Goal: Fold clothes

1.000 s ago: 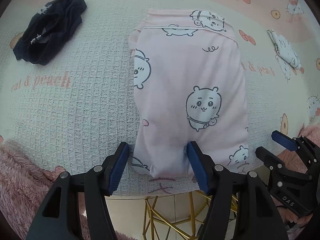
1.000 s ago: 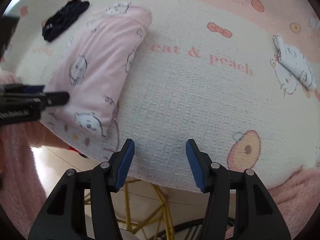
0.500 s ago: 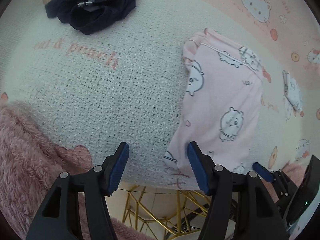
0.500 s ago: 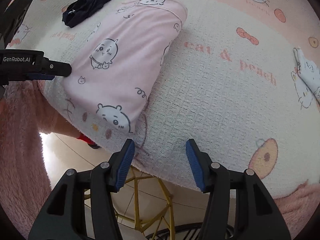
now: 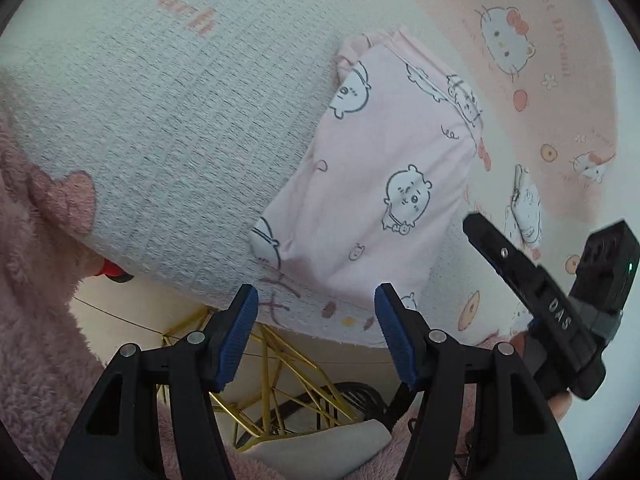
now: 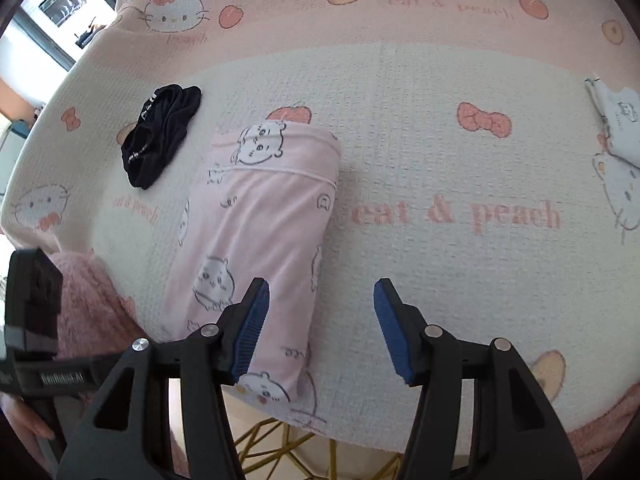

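Left wrist view: the left gripper [image 5: 316, 312] hangs past the near edge of the table, its blue-padded jaws spread wide with nothing between them. Just beyond it lies the folded pale-pink garment printed with white cartoon animals [image 5: 384, 184], flat on the white waffle-weave blanket with pink cat and peach prints [image 5: 160, 120], its near end close to the blanket's edge. The right gripper [image 5: 532, 280] shows at the right side of this view.

In the right wrist view, the right gripper [image 6: 320, 320] is likewise open and empty, hovering over the blanket [image 6: 440, 160] just right of the pink garment [image 6: 264, 232]. A crumpled black garment [image 6: 160, 132] lies up-left of the pink one, apart from it. A small white folded cloth [image 6: 620, 128] sits at the far right.
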Demonstrator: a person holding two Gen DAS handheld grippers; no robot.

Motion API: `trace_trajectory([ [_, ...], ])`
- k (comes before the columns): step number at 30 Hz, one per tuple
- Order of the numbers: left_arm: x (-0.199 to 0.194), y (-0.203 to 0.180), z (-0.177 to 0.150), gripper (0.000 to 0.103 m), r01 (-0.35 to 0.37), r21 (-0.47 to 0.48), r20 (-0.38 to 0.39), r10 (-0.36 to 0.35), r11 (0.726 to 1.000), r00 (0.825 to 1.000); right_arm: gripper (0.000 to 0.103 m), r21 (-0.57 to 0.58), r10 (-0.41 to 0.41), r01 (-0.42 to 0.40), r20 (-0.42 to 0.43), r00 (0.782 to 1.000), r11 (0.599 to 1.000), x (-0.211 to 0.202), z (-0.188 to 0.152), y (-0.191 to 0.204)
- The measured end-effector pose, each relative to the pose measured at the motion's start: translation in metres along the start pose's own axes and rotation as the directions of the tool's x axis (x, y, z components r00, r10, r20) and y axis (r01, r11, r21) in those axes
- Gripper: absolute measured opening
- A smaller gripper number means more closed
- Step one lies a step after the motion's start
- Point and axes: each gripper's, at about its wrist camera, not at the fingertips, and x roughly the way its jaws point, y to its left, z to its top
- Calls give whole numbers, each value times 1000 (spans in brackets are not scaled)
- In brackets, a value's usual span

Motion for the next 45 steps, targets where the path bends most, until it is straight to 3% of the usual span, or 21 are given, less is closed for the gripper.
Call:
trace_trajectory([
  [3,1,5,-1,63,18,-41,29,-17,999,999,56,30,65,-63,-58,996,998,21,16,2],
  [4,-2,6,0,58,13,-38,51,-11,999,999,56,22,80,-78,-68,995,997,31,17,9],
  [5,-18,18,11,49,-13,-23,81,14,1000,997,56,12,100,-100,-76,992,995,37,15,14],
  [6,-24,24,16,24,-18,-20,88,20,1000,996,57,3,117,-117,-92,989,993,44,15,19],
  [7,-25,26,18,23,-14,-24,88,16,1000,996,56,-2,115,-116,-97,989,993,47,14,23],
  [11,-28,39,20,22,4,-44,80,-1,999,997,27,-11,93,-94,-90,992,996,49,13,29],
  [15,-11,17,16,21,-17,-14,87,19,1000,996,20,-9,106,-107,-85,991,994,44,11,26],
  [20,-18,21,7,21,-52,-7,118,53,999,992,18,-13,119,-120,-68,991,993,35,3,24],
  [24,-40,25,5,17,-121,-5,210,120,993,970,16,15,173,-172,-75,982,985,24,-10,28],
  [27,-55,35,16,17,-144,-20,266,144,989,953,16,-66,167,-180,-169,971,982,25,-31,51],
  [29,-53,35,18,17,-151,-39,259,156,988,953,16,-155,113,-149,-216,970,977,26,-46,68],
  [31,-47,31,18,17,-160,-30,247,163,987,955,16,-233,23,-68,-188,982,970,19,-51,77],
  [33,-41,26,17,22,-171,-17,235,170,985,957,16,-237,-45,18,-111,993,971,6,-41,72],
  [34,-38,23,17,32,-176,-10,229,173,984,958,17,-223,-77,60,-67,995,973,-2,-35,67],
  [36,-32,19,16,41,-186,4,217,181,983,959,23,-165,-132,134,28,991,977,-17,-16,51],
  [39,-22,11,15,41,-200,24,199,192,979,961,41,-105,-123,127,46,991,986,-17,11,27],
  [42,-13,4,14,40,-214,45,181,203,976,962,41,-141,-94,93,5,996,986,3,28,21],
  [45,-7,-1,16,24,-221,62,168,209,973,963,33,-171,-56,50,-27,998,984,16,35,19],
])
